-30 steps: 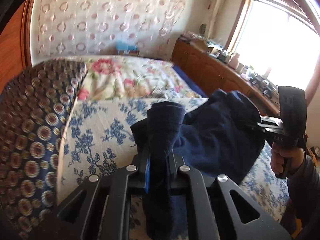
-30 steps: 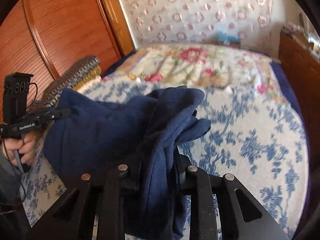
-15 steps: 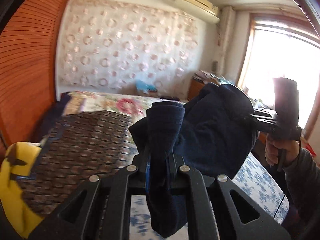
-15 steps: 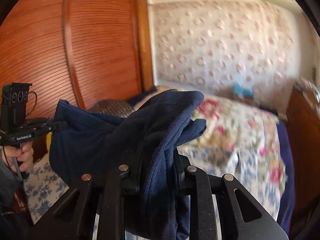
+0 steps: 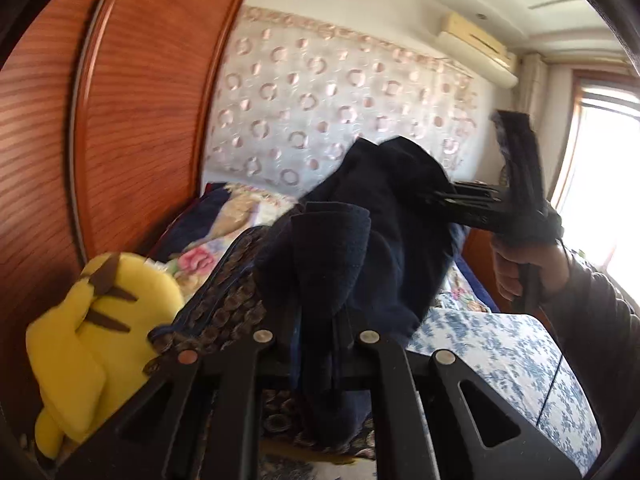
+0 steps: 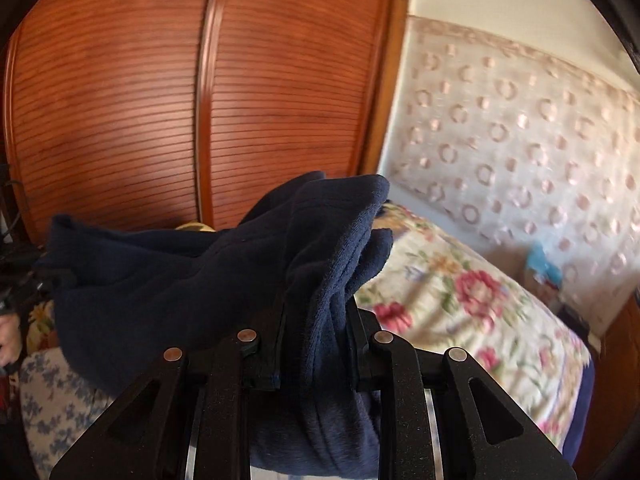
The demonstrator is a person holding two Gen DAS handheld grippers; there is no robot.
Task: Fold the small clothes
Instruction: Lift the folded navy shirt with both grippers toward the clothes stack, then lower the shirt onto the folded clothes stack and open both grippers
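Note:
A navy fleece garment (image 5: 384,248) hangs in the air between my two grippers, well above the bed. My left gripper (image 5: 320,320) is shut on one bunched corner of it. My right gripper (image 6: 316,320) is shut on another bunched corner (image 6: 332,248); the cloth spans leftward from it. In the left wrist view the right gripper (image 5: 436,196) shows at the right, held in a hand, its tips buried in the cloth. The garment's lower part hangs below both views.
A bed with a blue floral sheet (image 5: 500,356) and a flowered quilt (image 6: 460,300) lies below. A yellow plush toy (image 5: 96,328) and a brown patterned pillow (image 5: 232,304) sit at the left by the wooden wardrobe (image 6: 200,100). A window (image 5: 604,184) is at the right.
Both grippers have lifted the navy garment up off the bed and tilted upward; the views now show the wardrobe and wall. Both grips are unchanged.

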